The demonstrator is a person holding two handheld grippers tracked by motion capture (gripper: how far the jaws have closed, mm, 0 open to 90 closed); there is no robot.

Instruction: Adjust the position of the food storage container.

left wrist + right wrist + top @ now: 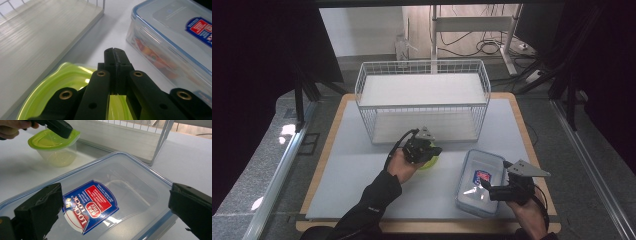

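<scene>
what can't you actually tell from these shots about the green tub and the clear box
- Green-lidded tub: in the high view the left gripper and hand cover most of it; whether it is lifted or resting on the table cannot be told.
- What the shut left gripper pinches: in the left gripper view its own jaws hide the contact with the lid.
- Clear box contents: reddish shapes through the wall in the left gripper view, too blurred to name.
- Right gripper: jaws open, tips cut off by the edges.

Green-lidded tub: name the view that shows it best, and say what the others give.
The right gripper view shows the green-lidded tub best: lid and clear body are in sight, with the left gripper at the lid. The left gripper view gives just a lid section; the high view, a sliver beside the hand.
</scene>
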